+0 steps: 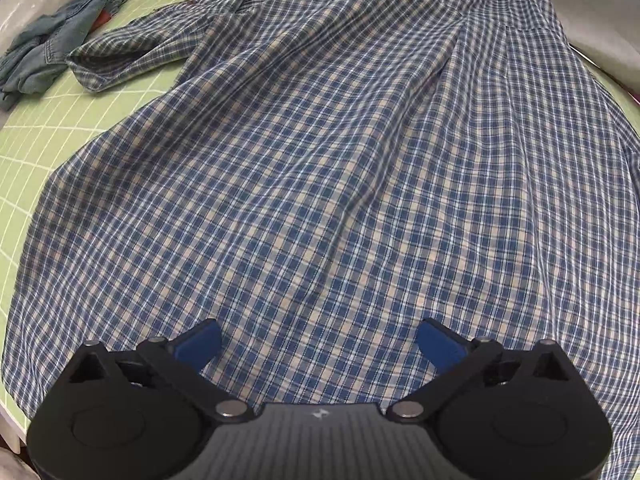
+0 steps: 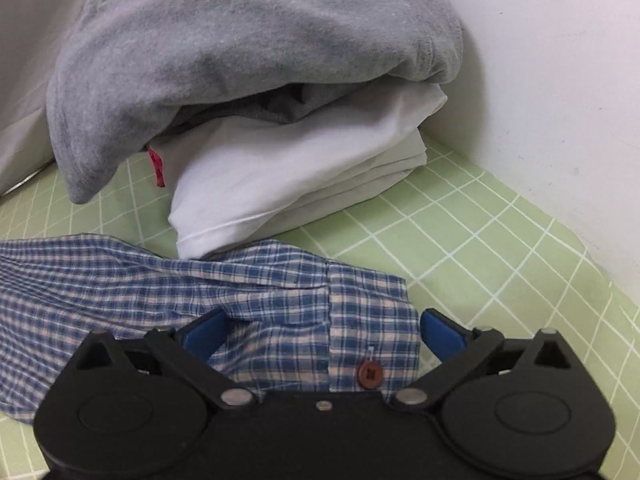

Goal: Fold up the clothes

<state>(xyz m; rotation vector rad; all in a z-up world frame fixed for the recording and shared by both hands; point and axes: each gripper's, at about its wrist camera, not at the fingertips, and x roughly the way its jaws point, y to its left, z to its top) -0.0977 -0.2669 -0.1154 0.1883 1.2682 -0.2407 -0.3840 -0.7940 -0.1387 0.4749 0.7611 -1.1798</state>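
Left gripper (image 1: 318, 340) hangs nearest, steeply nose-down over the hem end of the plaid shirt (image 1: 320, 168); blue pads wide apart, nothing between them, cloth below them not pinched.

Right gripper (image 2: 322, 332) sits over the sleeve cuff (image 2: 360, 320) of the same shirt, jaws likewise spread. Cuff with its brown button (image 2: 369, 374) lies between the pads, but the pads are not pressing on it as far as the view shows.

Step, as judged: shirt is spread back-up on the green gridded desk (image 1: 52, 128); no fold made yet. Work is at the sleeve-in stage, right side first.

Next move calls for: closing the right gripper on the cuff and carrying the sleeve inward across the back. Left gripper is free to pin the body or take the hem.

Shirt: blue, white and tan check, thin woven cotton, collar at the far end, long shallow creases running along the back. Far sleeve (image 1: 132, 52) lies bunched toward a crumpled denim garment (image 1: 52, 48). Cuff end lies just beside, possibly under, a folded stack: grey garment (image 2: 240, 40) on white garment (image 2: 300, 168).
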